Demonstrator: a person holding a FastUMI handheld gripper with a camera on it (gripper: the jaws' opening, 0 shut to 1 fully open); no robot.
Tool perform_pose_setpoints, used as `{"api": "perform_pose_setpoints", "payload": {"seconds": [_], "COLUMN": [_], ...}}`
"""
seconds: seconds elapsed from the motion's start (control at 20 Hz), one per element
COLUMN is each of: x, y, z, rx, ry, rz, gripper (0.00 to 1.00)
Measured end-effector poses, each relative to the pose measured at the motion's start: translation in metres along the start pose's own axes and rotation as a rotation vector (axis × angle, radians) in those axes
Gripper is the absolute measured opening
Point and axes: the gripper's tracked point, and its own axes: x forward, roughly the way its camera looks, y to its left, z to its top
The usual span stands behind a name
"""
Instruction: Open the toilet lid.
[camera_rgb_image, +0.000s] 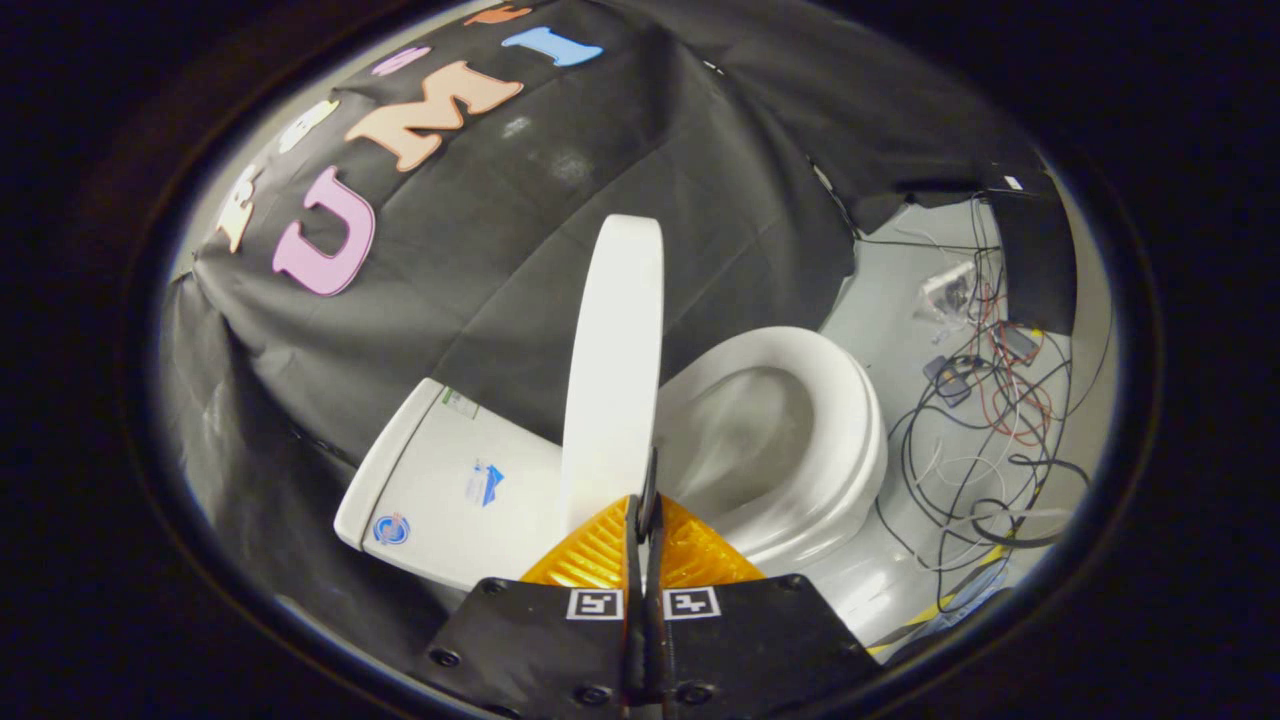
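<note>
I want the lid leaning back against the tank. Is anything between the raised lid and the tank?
Nothing visible. The lid stands on edge just ahead of the hand-held gripper, whose fingers are closed together. The tank lies beside it, its top bare.

Tangle of cables (985, 440) on the pale floor (880, 300), perhaps small electronic boxes (950, 378) among them.

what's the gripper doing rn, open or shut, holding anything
gripper: shut, fingers together with nothing between them, tips right at the edge of the raised toilet lid.
</note>
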Motion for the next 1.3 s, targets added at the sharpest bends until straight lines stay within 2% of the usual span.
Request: {"api": "perform_pose_setpoints", "payload": {"seconds": [0.5,1.3], "x": [-0.006,-0.012], "y": [0.033,0.082], "z": [0.007,0.010], "rx": [-0.152,-0.305], "ry": [-0.052,-0.091], "rz": [-0.080,-0.099], "gripper": [0.00,0.00]}}
